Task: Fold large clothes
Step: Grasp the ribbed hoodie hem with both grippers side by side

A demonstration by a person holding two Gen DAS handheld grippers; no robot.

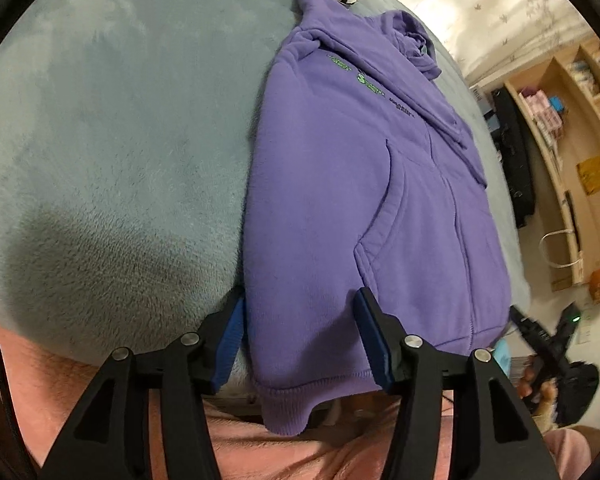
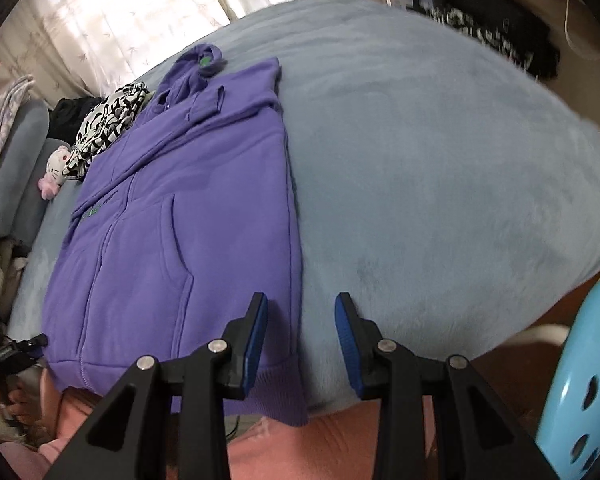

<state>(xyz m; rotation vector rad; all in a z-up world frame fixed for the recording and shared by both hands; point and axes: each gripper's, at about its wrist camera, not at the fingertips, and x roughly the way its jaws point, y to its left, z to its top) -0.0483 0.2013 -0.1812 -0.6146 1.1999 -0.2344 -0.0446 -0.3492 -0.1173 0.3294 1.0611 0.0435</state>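
A purple hoodie lies on the bed, folded into a long strip with sleeves tucked in and its ribbed hem hanging over the near edge. The hood points toward the far edge, beside a black-and-white garment. The left gripper stands over the hem's left corner — fingers released, one pad on the blanket side, the other above the cloth, nothing pinched. The right gripper sits at the hem's right corner — fingers apart, left pad over the hoodie, right pad over bare blanket, gripping nothing. A blue stool stands off the bed's near right corner.
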